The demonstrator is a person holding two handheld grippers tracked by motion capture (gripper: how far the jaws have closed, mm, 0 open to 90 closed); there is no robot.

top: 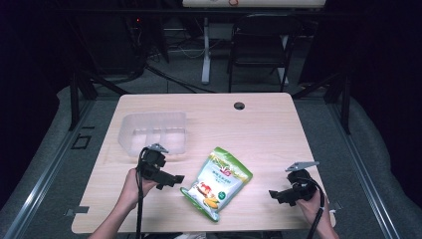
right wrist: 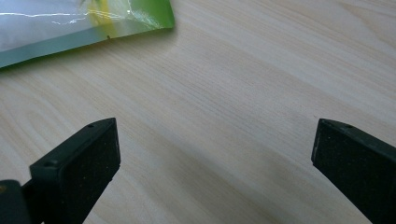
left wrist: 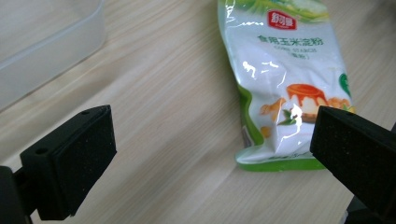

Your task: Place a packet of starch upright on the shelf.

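"食用玉米淀粉", "CORN STARCH" on starch bag (left wrist: 285, 70)

The high view is looking forward and down from above the person's side, taking in the whole table (top: 259, 124). The left gripper view is riding low and close over the wood, facing the starch pouch (left wrist: 285, 79) and a clear plastic container (left wrist: 42, 42). The right gripper view is sitting nearer still, catching what is probably the same pouch's corner.
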